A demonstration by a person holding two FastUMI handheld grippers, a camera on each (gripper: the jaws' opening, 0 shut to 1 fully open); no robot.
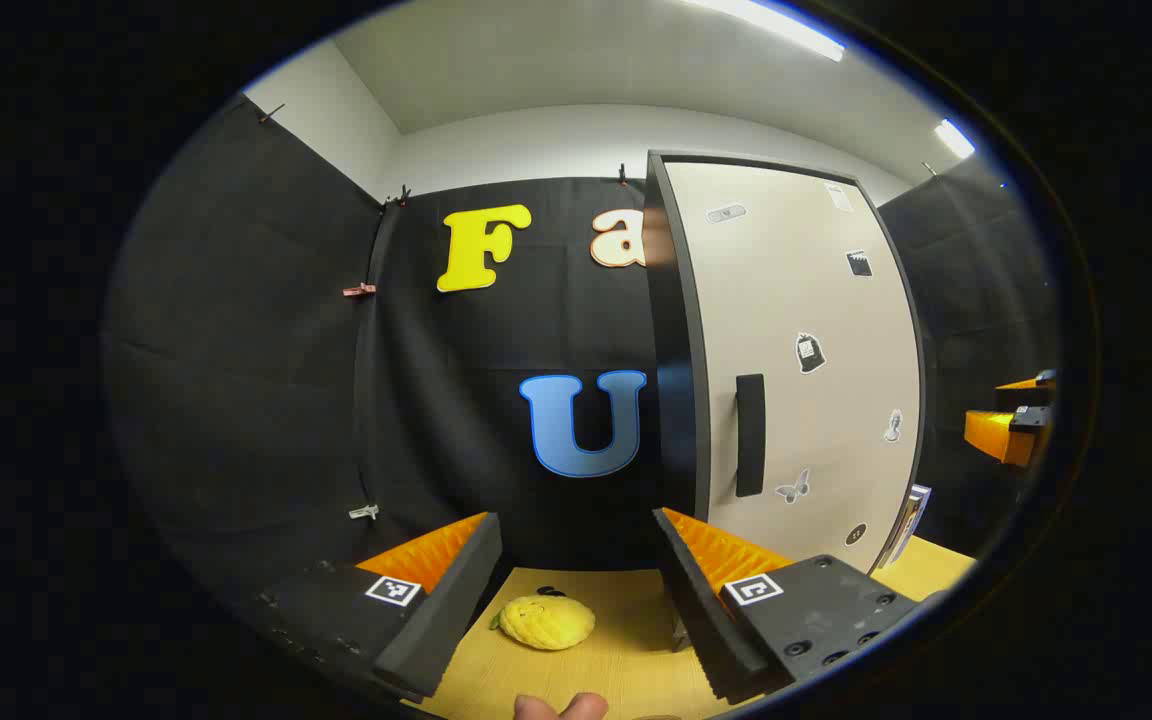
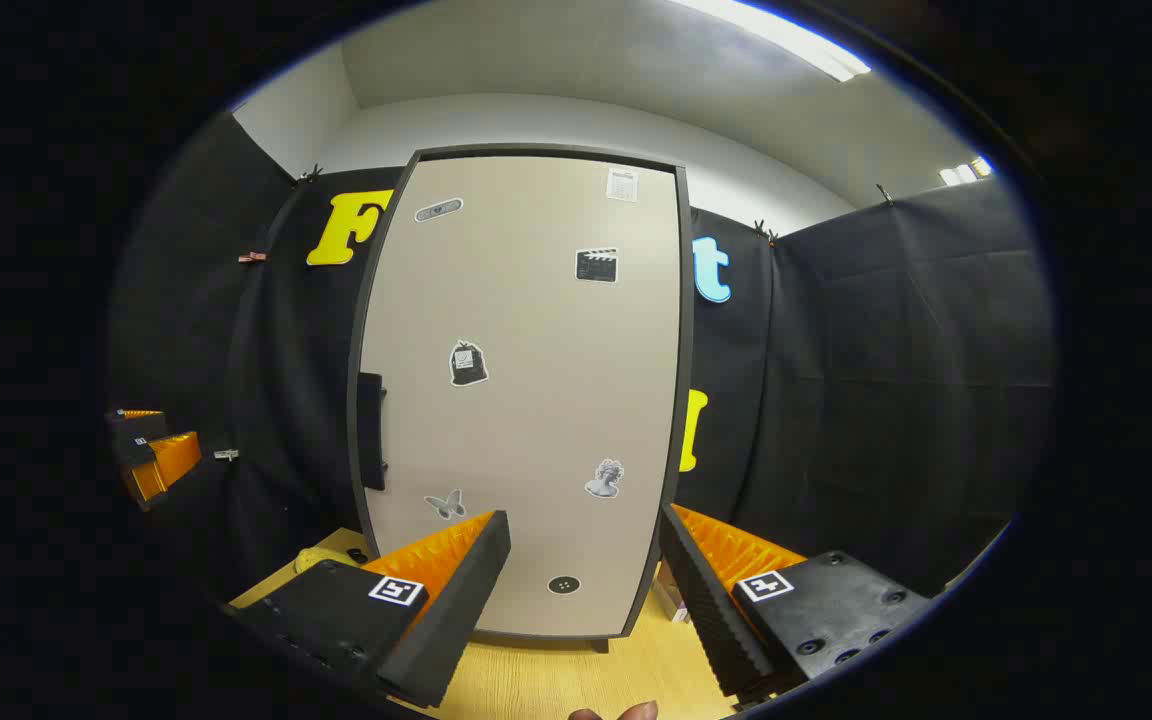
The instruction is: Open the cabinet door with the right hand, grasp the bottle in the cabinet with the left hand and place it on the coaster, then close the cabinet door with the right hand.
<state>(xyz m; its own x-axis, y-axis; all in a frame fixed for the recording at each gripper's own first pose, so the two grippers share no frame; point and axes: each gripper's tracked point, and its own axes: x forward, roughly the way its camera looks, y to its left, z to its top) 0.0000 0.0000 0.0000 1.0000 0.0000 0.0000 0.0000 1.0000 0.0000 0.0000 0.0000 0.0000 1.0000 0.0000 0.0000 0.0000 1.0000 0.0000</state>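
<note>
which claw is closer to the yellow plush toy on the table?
Left. The left claw hangs open just above the yellow plush toy. The right claw faces the closed cabinet door; the toy peeks out beyond its left finger.

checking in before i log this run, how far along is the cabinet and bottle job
Nothing looks done yet. The cabinet door is shut, its handle untouched. The right gripper is open, facing the door from short of it; the left gripper is open and empty over the table, near a yellow toy. Opening, fetching the bottle and closing remain.
</note>
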